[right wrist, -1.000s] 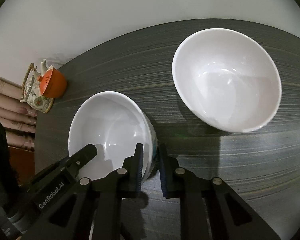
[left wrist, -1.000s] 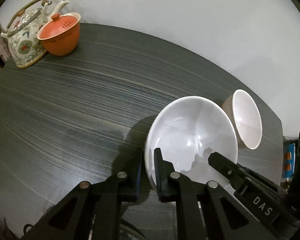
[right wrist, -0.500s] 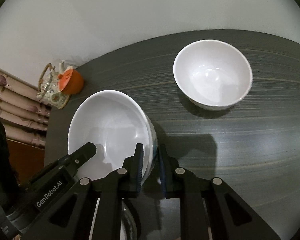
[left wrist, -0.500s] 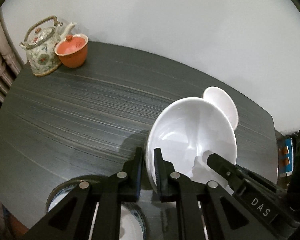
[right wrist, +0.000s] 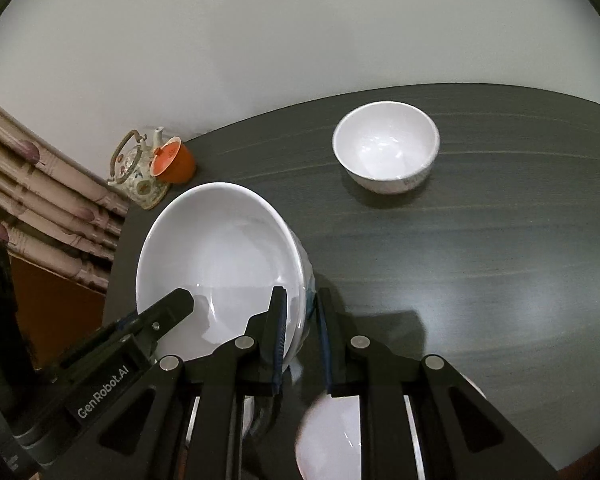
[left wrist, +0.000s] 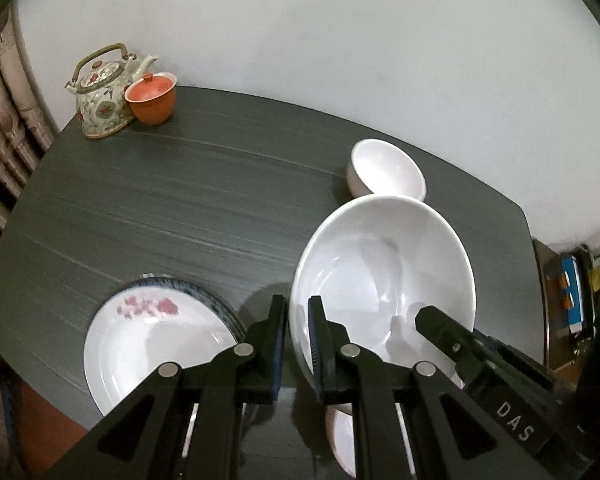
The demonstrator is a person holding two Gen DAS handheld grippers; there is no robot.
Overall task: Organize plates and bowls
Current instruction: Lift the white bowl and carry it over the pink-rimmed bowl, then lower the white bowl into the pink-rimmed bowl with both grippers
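A large white bowl hangs above the dark table, held by both grippers. My left gripper is shut on its left rim. My right gripper is shut on its right rim; the bowl also shows in the right wrist view. A second white bowl stands on the table beyond it, and shows in the right wrist view. A white plate with pink flowers lies on a blue-rimmed plate at the table's near left. Another white dish lies below my right gripper.
A flowered teapot and an orange lidded cup stand at the table's far left corner by the white wall. Curtains hang left of the table. Shelving with small items stands past the right edge.
Both grippers have lifted the large bowl higher and drawn it back toward the near edge. The stacked plates have come into view below; the second bowl and teapot look farther away.
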